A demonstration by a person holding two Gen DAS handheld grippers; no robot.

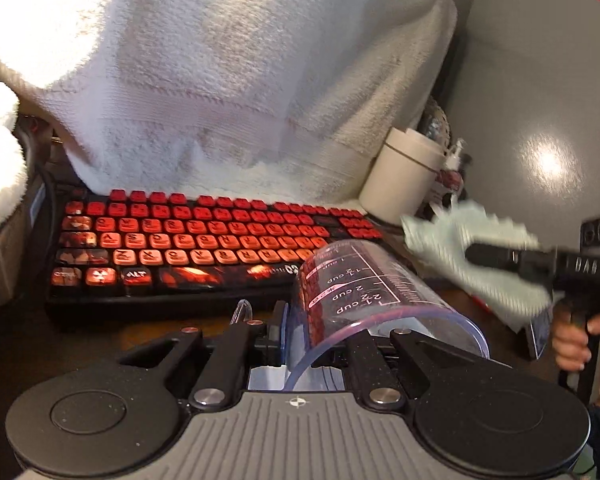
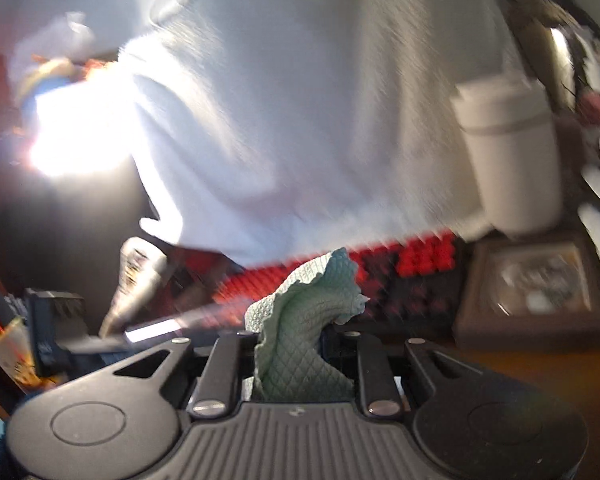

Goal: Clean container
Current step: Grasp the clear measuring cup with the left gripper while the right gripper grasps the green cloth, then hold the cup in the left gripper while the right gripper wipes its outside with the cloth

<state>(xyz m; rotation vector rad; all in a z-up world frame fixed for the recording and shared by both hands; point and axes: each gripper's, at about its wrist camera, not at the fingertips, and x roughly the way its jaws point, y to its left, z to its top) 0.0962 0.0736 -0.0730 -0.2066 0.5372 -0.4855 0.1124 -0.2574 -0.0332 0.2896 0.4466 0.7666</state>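
The clear measuring cup [image 1: 364, 296] lies tipped on its side in the left tool [image 1: 284, 332], its rim toward the camera and its printed cup marks facing up. The tool's jaws are closed narrow on the cup's clear handle, with the cup's body lying just to the right of them. To the right of that tool, the right tool [image 1: 500, 258] reaches in from the side with a pale green cloth [image 1: 472, 256] pinched between its jaws, the cloth near the cup's far end; whether it touches cannot be told. A hand [image 1: 580, 340] grips that tool's handle at the right edge.

In the right wrist view, the right tool [image 2: 290, 344] is clamped on the same cloth [image 2: 304, 336], which stands up crumpled from between the jaws.

Ahead of the left tool, a red keyboard [image 1: 204, 240] sits on the dark worktop [image 1: 148, 332]. Beyond it hangs a white towel [image 1: 228, 72], and a white tumbler [image 1: 404, 176] stands to the right, past the keyboard's end.
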